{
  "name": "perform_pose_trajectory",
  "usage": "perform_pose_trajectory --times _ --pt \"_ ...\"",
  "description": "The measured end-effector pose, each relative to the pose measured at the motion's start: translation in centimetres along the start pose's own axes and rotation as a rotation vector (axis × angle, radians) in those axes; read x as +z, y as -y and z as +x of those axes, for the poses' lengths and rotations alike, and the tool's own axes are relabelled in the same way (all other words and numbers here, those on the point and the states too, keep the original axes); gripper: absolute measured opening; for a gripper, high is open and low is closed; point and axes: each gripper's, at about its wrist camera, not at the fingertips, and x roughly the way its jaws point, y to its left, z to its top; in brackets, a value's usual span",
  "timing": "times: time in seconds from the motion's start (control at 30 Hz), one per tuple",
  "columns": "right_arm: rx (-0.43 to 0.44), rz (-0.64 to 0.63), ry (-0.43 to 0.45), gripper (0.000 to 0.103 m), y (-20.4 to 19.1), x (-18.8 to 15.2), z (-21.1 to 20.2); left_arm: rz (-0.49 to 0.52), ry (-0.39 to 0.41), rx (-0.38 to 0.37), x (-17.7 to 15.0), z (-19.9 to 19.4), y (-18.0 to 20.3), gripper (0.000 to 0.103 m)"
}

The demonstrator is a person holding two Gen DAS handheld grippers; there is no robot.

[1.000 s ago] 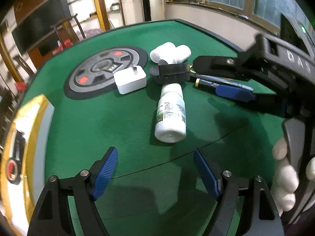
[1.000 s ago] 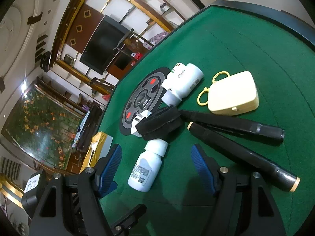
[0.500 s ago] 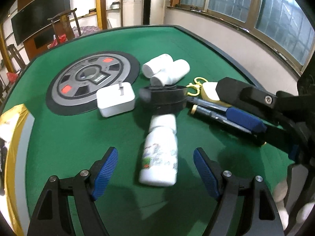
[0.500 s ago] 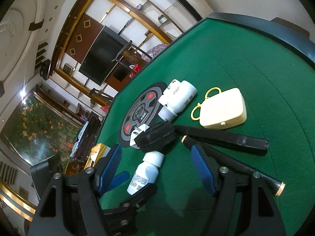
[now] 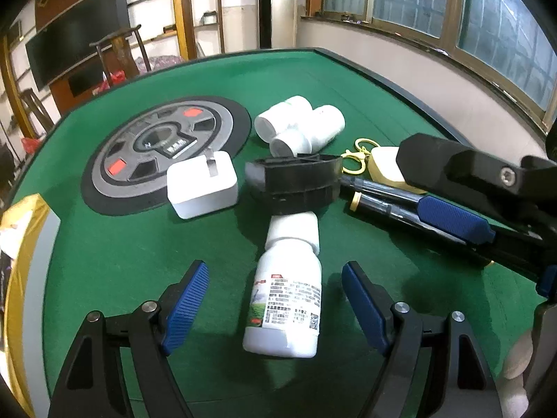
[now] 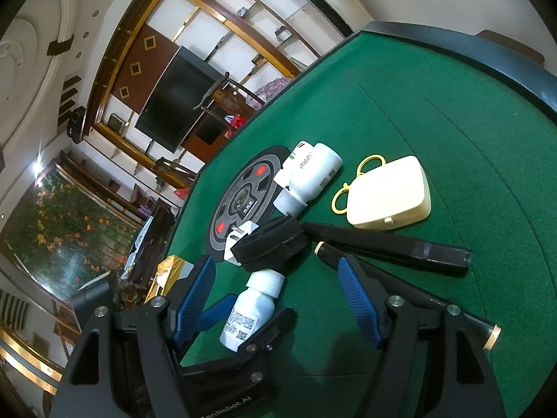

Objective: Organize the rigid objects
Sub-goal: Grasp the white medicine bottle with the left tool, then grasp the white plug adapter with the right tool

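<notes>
**Left gripper closing around a lying bottle on the green table**

On the green felt table, from left: a grey-and-black round disc, a white square plug adapter, a black plastic ring, two white bottles, a cream case and two black pens. The left gripper straddles a white labelled plastic bottle lying nearest, jaws closing, pads not touching. The right gripper hangs released above the pens.
</notes>
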Motion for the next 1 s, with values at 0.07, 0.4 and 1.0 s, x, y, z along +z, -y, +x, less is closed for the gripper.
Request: perform_pose_trajectory --times 0.07,0.4,1.0 --pt "-0.005 0.002 -0.003 0.072 0.0 0.0 -0.1 0.024 0.000 0.007 0.0 -0.1 0.2 0.052" --pt "-0.040 -0.009 -0.017 0.072 0.1 0.1 0.1 -0.072 0.042 -0.115 -0.9 -3.8 -2.4 0.035" --pt "-0.178 -0.217 -0.044 0.072 -4.7 -1.4 0.9 -0.263 0.158 -0.165 -8.0 -13.5 -12.1 0.036"
